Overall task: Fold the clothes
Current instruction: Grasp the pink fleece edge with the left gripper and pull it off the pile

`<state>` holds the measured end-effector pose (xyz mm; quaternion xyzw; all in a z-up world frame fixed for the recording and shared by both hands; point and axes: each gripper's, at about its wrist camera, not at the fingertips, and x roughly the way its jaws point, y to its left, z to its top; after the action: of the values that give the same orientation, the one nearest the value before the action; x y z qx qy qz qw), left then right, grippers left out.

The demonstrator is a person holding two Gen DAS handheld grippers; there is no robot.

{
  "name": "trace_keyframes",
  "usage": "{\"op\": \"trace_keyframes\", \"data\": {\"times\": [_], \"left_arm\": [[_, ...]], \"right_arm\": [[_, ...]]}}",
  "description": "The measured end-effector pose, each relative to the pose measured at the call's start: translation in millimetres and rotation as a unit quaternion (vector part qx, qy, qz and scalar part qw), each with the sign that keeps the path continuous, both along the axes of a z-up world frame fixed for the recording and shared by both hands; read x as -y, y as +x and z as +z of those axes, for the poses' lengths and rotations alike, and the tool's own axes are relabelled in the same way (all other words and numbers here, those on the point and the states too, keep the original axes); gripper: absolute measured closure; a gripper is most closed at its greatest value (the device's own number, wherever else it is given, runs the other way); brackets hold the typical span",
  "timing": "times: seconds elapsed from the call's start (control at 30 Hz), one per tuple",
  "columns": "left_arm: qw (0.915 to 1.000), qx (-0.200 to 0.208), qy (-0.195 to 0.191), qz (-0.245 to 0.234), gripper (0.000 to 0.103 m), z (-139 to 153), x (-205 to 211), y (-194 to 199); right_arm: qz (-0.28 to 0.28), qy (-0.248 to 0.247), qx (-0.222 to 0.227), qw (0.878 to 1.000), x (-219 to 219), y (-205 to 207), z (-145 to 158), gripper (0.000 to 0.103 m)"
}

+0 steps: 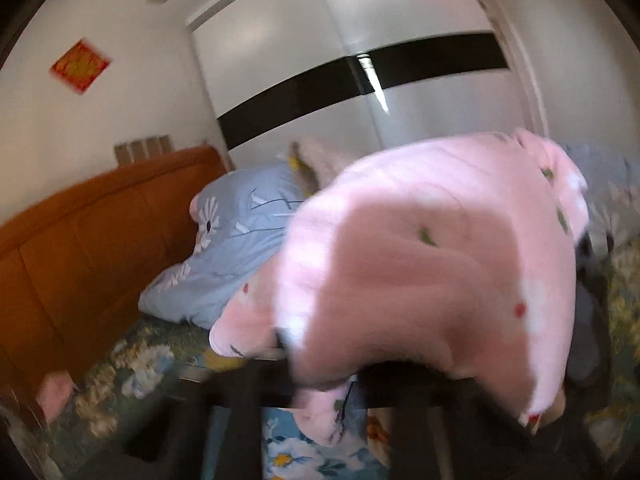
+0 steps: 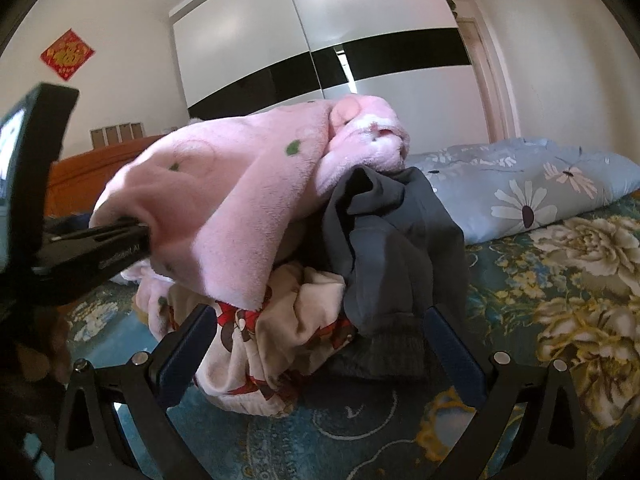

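Our left gripper [image 2: 140, 236] comes in from the left of the right wrist view with its jaws closed on a fold of the pink fleece garment [image 2: 224, 184], which is lifted off the pile and drapes over the black fingers. In the left wrist view the same pink fleece [image 1: 420, 260] fills most of the frame and hides our fingertips; the picture is blurred.

Our right gripper [image 2: 316, 340] holds nothing, its blue-padded fingers [image 2: 188, 344] spread wide apart on either side of the clothes pile, low over the bed.

Under the pink fleece lie a dark grey garment [image 2: 392, 240] and a cream garment with red flowers [image 2: 280, 320], heaped together on the floral bedspread [image 2: 560, 300]. A blue quilt with daisies [image 2: 520, 192] lies behind the pile to the right. Beyond stand an orange headboard [image 1: 80, 240] and a white wardrobe with a black band [image 2: 320, 40]. A red paper decoration [image 2: 66, 54] hangs on the wall.
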<state>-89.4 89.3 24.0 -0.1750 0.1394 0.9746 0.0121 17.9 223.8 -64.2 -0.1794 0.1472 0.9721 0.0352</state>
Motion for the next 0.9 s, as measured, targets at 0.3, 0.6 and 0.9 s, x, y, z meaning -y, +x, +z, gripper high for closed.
{"op": "trace_keyframes", "data": {"times": [0.3, 0.6, 0.9], "left_arm": [[0.9892, -0.1, 0.107, -0.016, 0.098, 80.5, 64.1, 94.1], [0.9843, -0.124, 0.126, 0.006, 0.099, 108.0, 177.9, 196.9], [0.9566, -0.044, 0.254, 0.135, 0.099, 30.4, 318.9, 235.4]], "right_arm": [[-0.015, -0.02, -0.032, 0.999, 0.8, 17.0, 14.8, 0.0], [-0.056, -0.037, -0.15, 0.986, 11.2, 74.9, 60.2, 0.0], [-0.013, 0.035, -0.077, 0.996, 51.1, 105.1, 52.6, 0.0]]}}
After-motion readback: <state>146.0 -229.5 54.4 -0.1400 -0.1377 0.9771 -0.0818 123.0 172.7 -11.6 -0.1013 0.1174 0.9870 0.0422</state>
